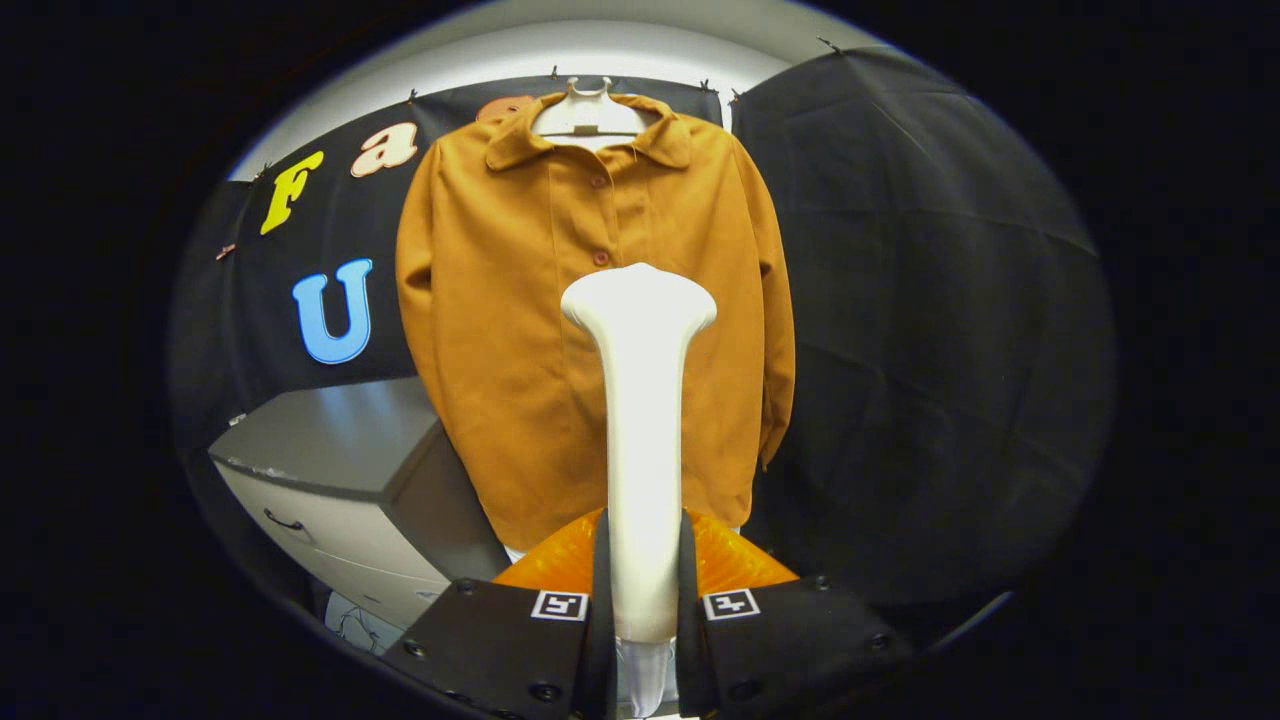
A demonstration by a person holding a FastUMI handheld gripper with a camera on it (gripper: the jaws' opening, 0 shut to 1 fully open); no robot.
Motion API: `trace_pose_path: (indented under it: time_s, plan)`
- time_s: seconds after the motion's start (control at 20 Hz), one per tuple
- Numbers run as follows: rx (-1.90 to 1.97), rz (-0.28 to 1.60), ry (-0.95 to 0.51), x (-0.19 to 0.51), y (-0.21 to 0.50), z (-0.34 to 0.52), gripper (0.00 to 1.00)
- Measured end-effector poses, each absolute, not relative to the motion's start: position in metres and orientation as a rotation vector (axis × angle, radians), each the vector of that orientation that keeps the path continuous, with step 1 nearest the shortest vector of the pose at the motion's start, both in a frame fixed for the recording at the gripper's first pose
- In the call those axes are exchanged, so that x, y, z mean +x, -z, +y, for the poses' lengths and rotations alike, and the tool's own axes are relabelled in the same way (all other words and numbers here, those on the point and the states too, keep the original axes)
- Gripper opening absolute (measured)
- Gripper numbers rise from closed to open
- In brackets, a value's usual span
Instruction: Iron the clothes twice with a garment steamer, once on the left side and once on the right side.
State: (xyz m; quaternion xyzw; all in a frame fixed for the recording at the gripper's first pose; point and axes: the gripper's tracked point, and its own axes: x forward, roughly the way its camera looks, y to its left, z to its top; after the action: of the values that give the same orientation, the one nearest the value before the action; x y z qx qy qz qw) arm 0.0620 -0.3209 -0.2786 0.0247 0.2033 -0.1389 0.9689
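Black cloth walls the booth, w/ a pale grey drawer cabinet (330,500) at lower left, flat top, dark handles. Brown-orange shirt (520,330), matte soft fabric, collar & buttons, hangs on a white hanger (588,112) against the cloth. Gripper (643,600) fingers are closed onto the white steamer's (640,400) smooth handle, one each side; its flared head rises ahead of them, in front of shirt's centre.

Recording booth, black cloth walls (930,300) pinned up, jacket (520,330) on a hanger (588,112), grey drawer cabinet (330,480) beside
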Motion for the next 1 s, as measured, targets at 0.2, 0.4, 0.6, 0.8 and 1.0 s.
trace_pose_path:
  time_s: [0.2,0.4,0.6,0.8,1.0]
  plan:
    - [0.035,0.301,0.265,0.078,0.216,-0.296,0.27]
    - [0.012,0.228,0.243,0.088,0.163,-0.265,0.27]
    - [-0.009,0.186,0.230,0.097,0.125,-0.225,0.27]
    - [-0.020,0.144,0.216,0.097,0.096,-0.185,0.27]
    - [-0.007,0.129,0.168,0.085,0.071,-0.138,0.27]
